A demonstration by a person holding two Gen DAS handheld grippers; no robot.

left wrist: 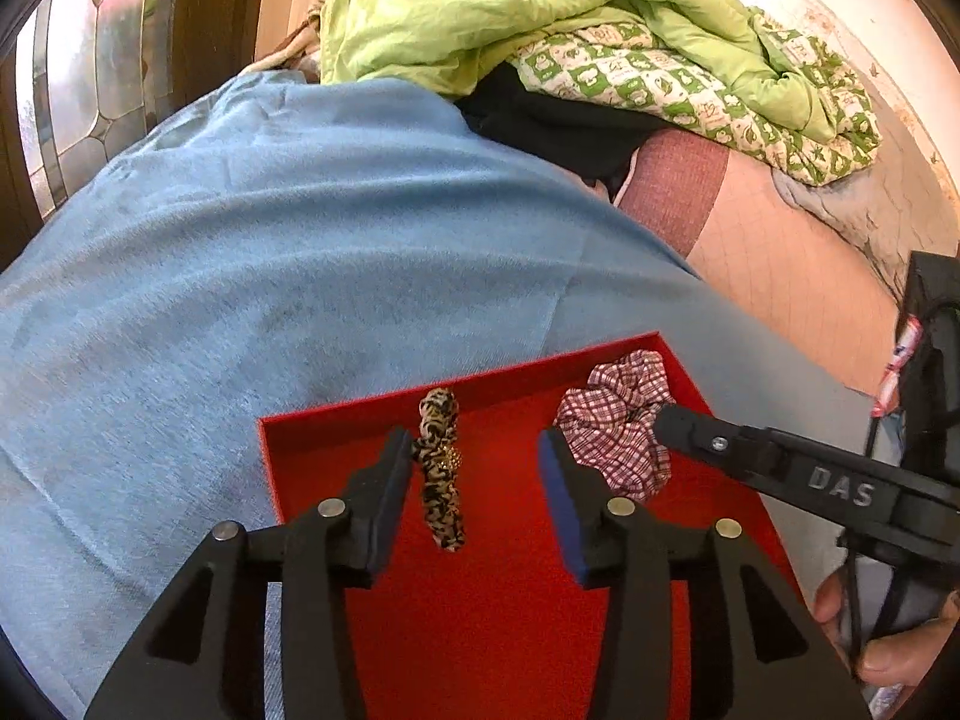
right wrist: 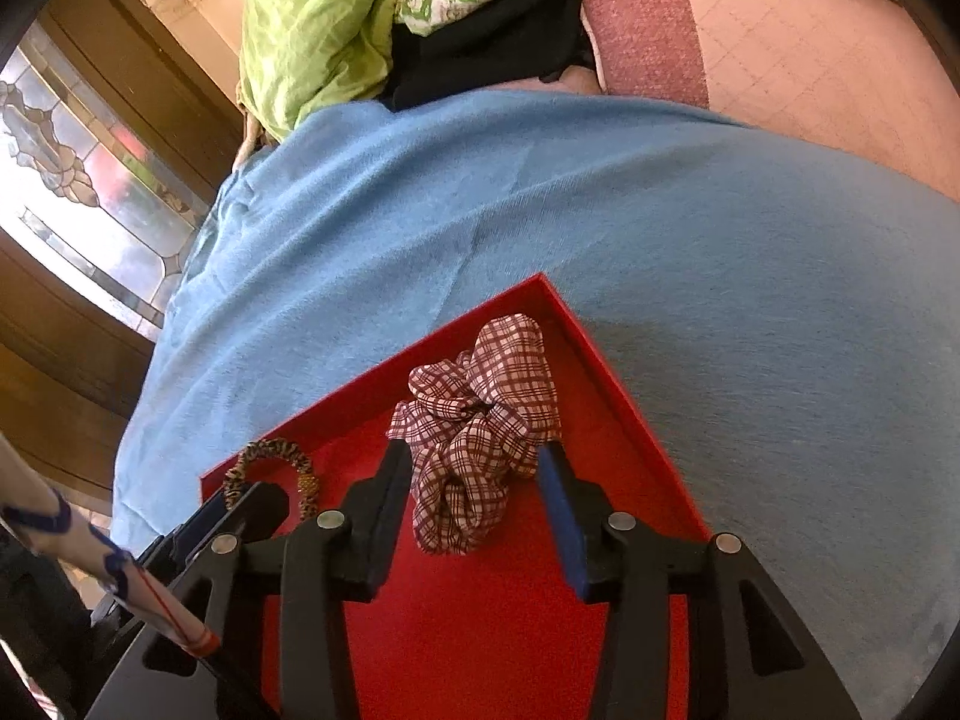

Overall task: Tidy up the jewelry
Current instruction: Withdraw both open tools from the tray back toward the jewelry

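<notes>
A shallow red tray point(left wrist: 360, 405) lies on a blue cloth point(left wrist: 270, 240). A leopard-print hair tie point(left wrist: 441, 480) rests in the tray between the fingers of my left gripper point(left wrist: 474, 444), close against the left finger; the jaws stand open and do not pinch it. A red-and-white plaid scrunchie point(right wrist: 480, 408) sits toward the tray's far corner point(right wrist: 540, 285). It lies between the fingers of my right gripper point(right wrist: 474, 450), which is open and straddles it loosely. In the left wrist view the plaid scrunchie point(left wrist: 612, 420) lies to the right, with one right finger point(left wrist: 678, 420) over it.
A crumpled green quilt point(left wrist: 510, 12) and a dark garment point(left wrist: 558, 126) lie at the far end of the bed. A stained-glass window point(right wrist: 78, 180) in a wooden frame is on the left. A person's hand point(left wrist: 888, 654) holds the right gripper's handle.
</notes>
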